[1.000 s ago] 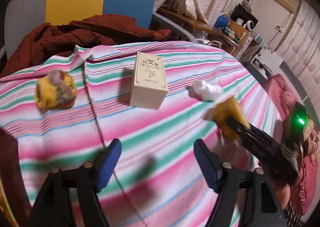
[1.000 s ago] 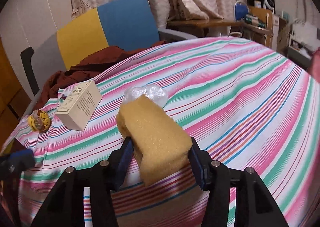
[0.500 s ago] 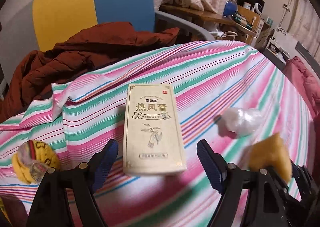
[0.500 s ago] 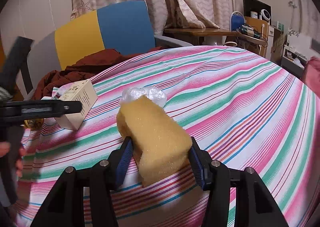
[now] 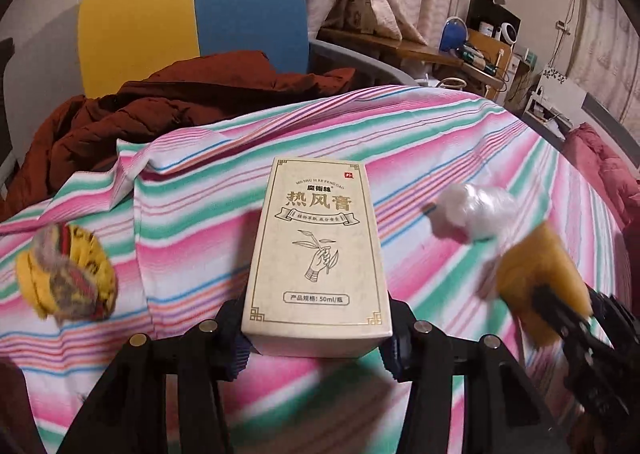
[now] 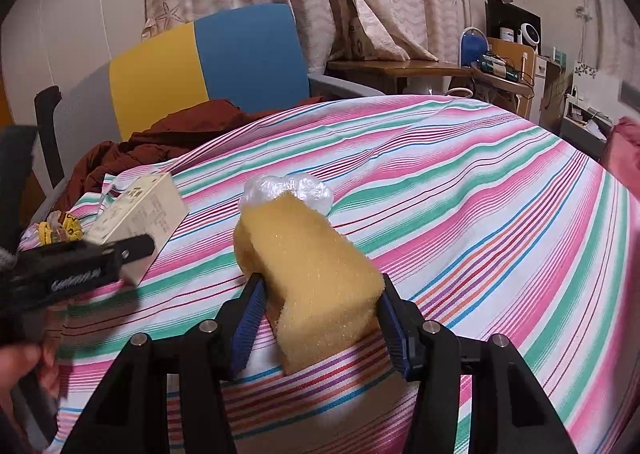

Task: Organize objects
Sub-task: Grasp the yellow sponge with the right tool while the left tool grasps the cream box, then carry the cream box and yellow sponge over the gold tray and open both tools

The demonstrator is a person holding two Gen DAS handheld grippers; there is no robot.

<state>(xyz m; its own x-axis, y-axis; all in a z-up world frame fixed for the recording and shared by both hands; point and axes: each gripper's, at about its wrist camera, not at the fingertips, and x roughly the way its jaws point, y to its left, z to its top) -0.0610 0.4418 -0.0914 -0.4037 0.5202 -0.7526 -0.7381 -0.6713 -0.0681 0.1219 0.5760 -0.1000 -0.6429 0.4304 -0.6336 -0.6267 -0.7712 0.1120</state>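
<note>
A cream carton with gold print [image 5: 320,246] lies on the striped tablecloth [image 5: 192,238]. My left gripper [image 5: 316,338] has its blue pads against the carton's two long sides at the near end, its jaws closing on it. From the right wrist view the carton [image 6: 140,209] sits at the left with a left finger [image 6: 120,254] alongside. My right gripper [image 6: 320,318] is shut on a yellow sponge [image 6: 308,258], held just above the cloth. The sponge [image 5: 536,274] also shows at the right of the left wrist view.
A crumpled clear plastic ball [image 5: 476,209] lies just beyond the sponge. A yellow patterned cloth ball [image 5: 64,274] rests left of the carton. A brown jacket [image 5: 160,109] is heaped on a yellow and blue chair [image 5: 192,21] behind the table. Shelves with clutter [image 5: 488,41] stand far right.
My left gripper came forward and down over the carton and its jaws narrowed from wide apart onto the carton's sides. The right gripper stayed put with the sponge.
</note>
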